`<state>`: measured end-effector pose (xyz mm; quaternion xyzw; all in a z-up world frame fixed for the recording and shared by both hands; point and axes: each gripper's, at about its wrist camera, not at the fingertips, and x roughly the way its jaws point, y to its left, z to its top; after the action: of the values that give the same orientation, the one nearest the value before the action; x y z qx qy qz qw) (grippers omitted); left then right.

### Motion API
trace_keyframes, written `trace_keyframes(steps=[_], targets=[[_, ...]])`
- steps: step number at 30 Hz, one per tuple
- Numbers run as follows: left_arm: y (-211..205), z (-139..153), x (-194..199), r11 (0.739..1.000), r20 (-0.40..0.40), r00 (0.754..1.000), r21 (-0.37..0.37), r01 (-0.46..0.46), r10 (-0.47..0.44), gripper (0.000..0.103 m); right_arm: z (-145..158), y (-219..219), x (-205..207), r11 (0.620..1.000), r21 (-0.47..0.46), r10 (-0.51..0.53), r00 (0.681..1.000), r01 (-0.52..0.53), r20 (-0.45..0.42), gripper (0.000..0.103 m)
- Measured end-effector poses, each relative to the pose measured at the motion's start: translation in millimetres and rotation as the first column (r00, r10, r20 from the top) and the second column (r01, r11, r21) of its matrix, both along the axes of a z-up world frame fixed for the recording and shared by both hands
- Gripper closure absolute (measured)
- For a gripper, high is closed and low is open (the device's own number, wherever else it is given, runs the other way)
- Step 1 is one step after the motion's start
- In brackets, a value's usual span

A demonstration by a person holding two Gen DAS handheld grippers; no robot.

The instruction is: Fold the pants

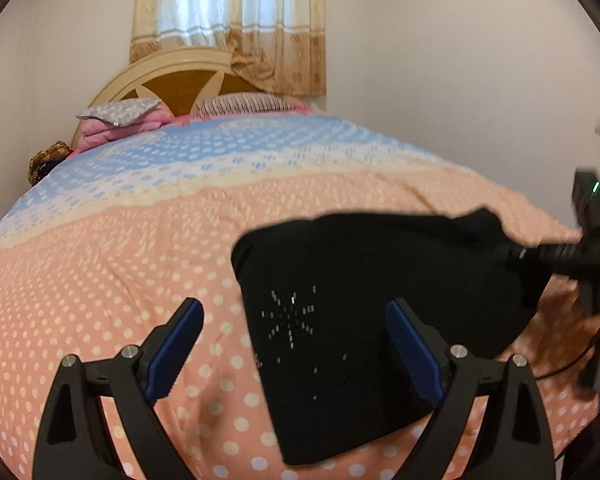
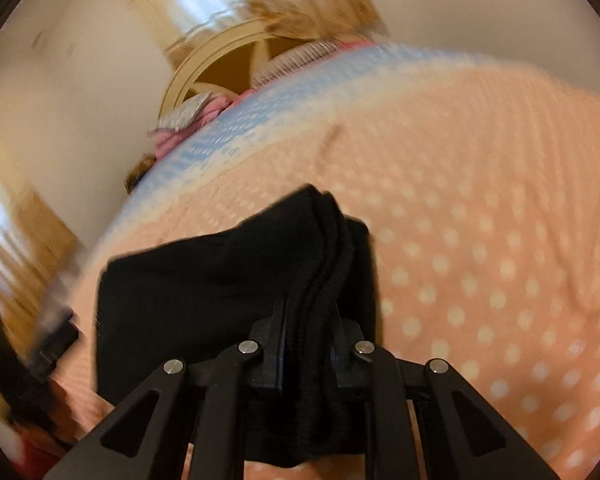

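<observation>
Black pants (image 1: 380, 304), folded into a compact block with a small sparkly star pattern, lie on the peach polka-dot bedspread (image 1: 100, 272). My left gripper (image 1: 296, 312) hovers open over the near left part of the pants, its blue-padded fingers (image 1: 176, 344) spread wide with nothing between them. In the right wrist view, my right gripper (image 2: 308, 312) is shut on a bunched, layered edge of the pants (image 2: 220, 280), and the cloth rises from the bed toward the jaws. The same right gripper (image 1: 520, 252) shows at the right edge of the left wrist view, pinching the pants' far right corner.
The bedspread turns pale blue (image 1: 204, 148) farther back. Pillows (image 1: 120, 114) and a pink blanket lie against a cream and brown headboard (image 1: 180, 80). A curtained window (image 1: 228, 20) is behind it. A brown bag (image 1: 46, 160) sits by the bed's left side.
</observation>
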<state>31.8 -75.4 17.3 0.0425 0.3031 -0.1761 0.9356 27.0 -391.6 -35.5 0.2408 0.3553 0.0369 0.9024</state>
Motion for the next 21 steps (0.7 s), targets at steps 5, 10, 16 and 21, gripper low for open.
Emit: trace_keyframes(steps=[5,10,16,21], targets=[[4,-4,1,0.999,-0.010,0.999,0.037,-0.033,0.034,0.008,11,-5,-7,1.000,-0.020,-0.021,1.000,0.021,0.003,0.076],[12,-2,3,0.998,-0.010,0.998,0.021,-0.064,0.064,0.008,48,-5,-47,0.987,-0.109,-0.108,0.990,0.118,0.093,0.076],[3,-26,1,1.000,-0.102,0.994,0.015,-0.027,0.028,0.008,52,50,-45,0.967,-0.245,0.083,0.995,-0.067,0.054,0.076],[1,-46,-2,1.000,-0.174,0.985,-0.001,-0.009,0.009,0.007,16,44,-33,0.982,-0.170,0.059,0.990,-0.081,-0.131,0.075]])
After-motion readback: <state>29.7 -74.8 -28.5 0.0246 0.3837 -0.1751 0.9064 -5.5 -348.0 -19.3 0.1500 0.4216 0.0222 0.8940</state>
